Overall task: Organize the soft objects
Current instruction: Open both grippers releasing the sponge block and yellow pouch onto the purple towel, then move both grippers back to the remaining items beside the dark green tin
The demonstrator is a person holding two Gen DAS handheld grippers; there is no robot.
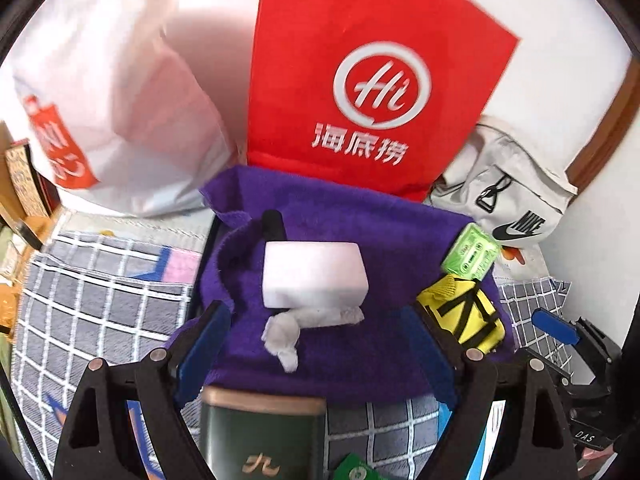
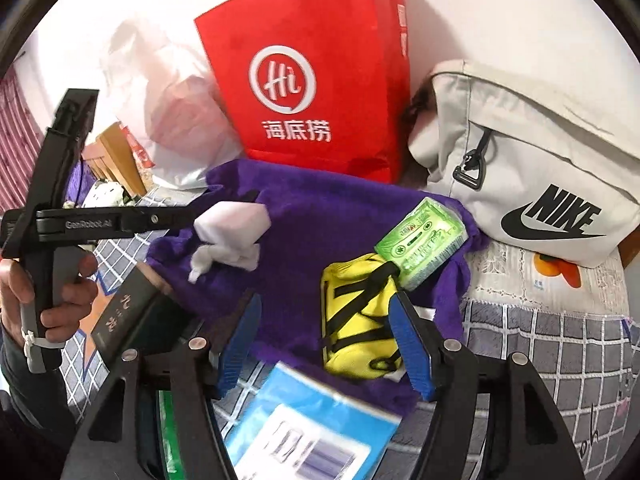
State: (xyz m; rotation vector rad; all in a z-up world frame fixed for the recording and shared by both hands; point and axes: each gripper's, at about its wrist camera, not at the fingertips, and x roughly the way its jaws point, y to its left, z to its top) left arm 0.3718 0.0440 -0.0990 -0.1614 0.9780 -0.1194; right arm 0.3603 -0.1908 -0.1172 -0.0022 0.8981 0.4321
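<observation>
**A:** What lies in front of the two grippers?

**B:** A purple cloth (image 1: pixel 340 240) spread on a checked bedcover (image 1: pixel 100 304). On it sit a white foam block (image 1: pixel 314 274) with a crumpled tissue (image 1: pixel 282 338) just beside it, a yellow pouch (image 2: pixel 356 320) with black straps, and a green packet (image 2: pixel 422 238) touching the pouch's far end.

**B:** The soft things seem gathered on the cloth so that it can serve as a wrap or a sorting patch; that is my reading.

**A:** And the fingers?

**B:** The left gripper (image 1: pixel 316 350) hangs released, fingers spread wide, with the tissue between them and nothing grasped. The right gripper (image 2: pixel 328 344) is also released, its fingers either side of the pouch's near half; I cannot tell whether the right finger touches it.

**A:** What is hard to make out?

**B:** A dark green box (image 1: pixel 262 436) and a blue booklet (image 2: pixel 308 428) are cut off at the lower edge. Behind stand a red bag (image 1: pixel 360 80), a white plastic bag (image 1: pixel 120 100) and a grey Nike bag (image 2: pixel 532 168); their contents are hidden.
</observation>
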